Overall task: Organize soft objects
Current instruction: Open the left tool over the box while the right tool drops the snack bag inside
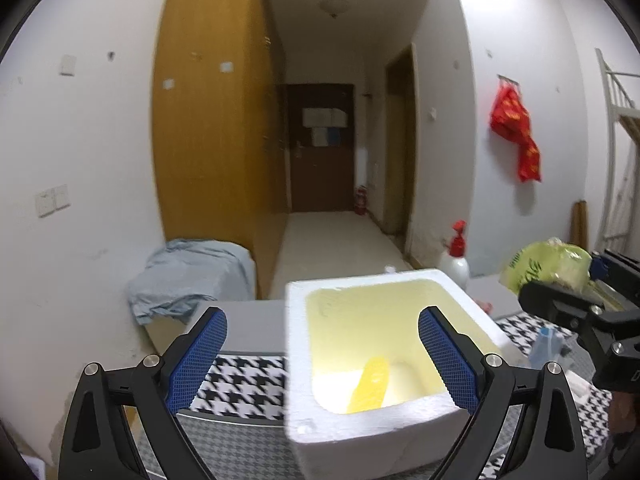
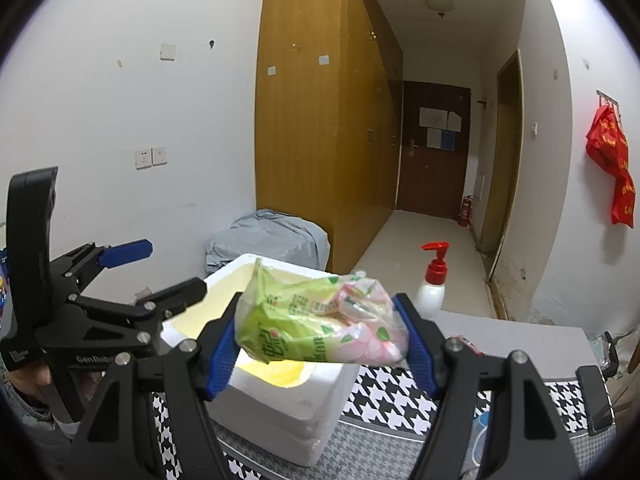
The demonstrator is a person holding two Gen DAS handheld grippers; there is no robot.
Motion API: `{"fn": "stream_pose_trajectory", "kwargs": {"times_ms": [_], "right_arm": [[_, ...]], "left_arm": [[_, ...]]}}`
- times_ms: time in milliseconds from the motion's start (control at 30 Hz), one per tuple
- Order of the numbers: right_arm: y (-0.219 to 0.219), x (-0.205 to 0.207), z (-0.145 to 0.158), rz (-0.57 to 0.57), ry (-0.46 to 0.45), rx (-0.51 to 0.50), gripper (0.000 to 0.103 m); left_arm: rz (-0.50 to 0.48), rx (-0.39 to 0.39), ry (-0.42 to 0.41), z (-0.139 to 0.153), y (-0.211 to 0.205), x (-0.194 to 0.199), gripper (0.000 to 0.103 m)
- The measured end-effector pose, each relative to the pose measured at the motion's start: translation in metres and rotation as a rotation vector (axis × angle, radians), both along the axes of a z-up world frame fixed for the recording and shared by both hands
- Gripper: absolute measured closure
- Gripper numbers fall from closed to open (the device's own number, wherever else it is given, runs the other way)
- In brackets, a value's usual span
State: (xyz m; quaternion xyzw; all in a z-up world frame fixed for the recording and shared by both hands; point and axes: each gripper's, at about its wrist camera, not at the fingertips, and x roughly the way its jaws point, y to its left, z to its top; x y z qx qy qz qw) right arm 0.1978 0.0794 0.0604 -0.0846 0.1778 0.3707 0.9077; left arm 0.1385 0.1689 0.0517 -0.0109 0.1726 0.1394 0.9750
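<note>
Left gripper (image 1: 322, 354) is standing spread wide, holding nothing, over the white foam box (image 1: 372, 412); right gripper (image 2: 318, 344) is pinching a green tissue pack (image 2: 316, 330) above it. Houndstooth cloth (image 2: 384, 396) is covering the table, wardrobe (image 2: 320, 120) beyond.

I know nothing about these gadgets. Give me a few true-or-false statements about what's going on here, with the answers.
1. The right gripper is clamped on a green and pink plastic pack. True.
2. The left gripper holds a bottle. False: its jaws stand open with nothing gripped.
3. A yellow item lies inside the white foam box. True.
4. The pump bottle has a blue top. False: it is red.
</note>
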Motion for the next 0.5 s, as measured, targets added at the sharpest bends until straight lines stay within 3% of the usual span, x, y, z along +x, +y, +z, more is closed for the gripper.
{"fn": "stream_pose_trajectory", "kwargs": {"times_ms": [200, 500], "right_arm": [[0.011, 0.003, -0.001, 0.001, 0.009, 0.002, 0.028], [0.037, 0.005, 0.000, 0.049, 0.016, -0.022, 0.028]], "left_arm": [[0.073, 0.044, -0.030, 0.005, 0.006, -0.011, 0.006], [0.131, 0.034, -0.076, 0.013, 0.021, -0.030, 0.001]]}}
